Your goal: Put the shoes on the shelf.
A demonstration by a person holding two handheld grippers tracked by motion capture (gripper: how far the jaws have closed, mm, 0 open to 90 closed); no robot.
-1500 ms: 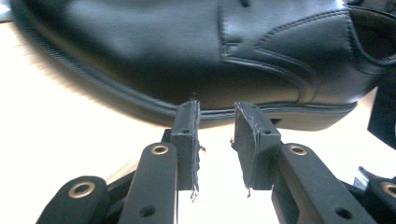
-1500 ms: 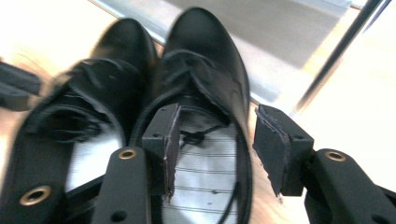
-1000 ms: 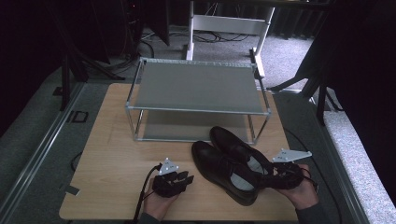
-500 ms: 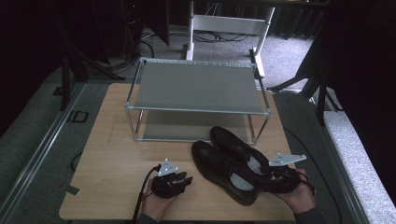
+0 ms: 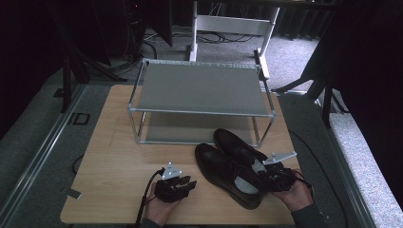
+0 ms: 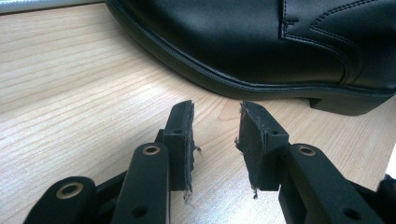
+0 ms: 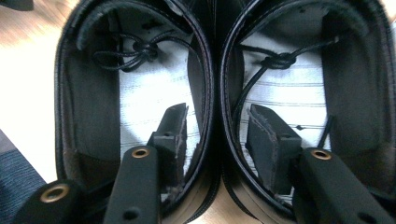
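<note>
while side by side, two black shoes (image 5: 233,168)

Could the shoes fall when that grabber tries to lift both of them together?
Maybe. The right gripper has one open finger inside each of the two black leather lace-up shoes, straddling only their touching inner walls. A pinch there may be thin, so a shoe could slip or tip. The loose black laces could also snag on a finger. The metal two-tier shoe rack stands close behind, so a swinging toe might knock its frame.
</note>
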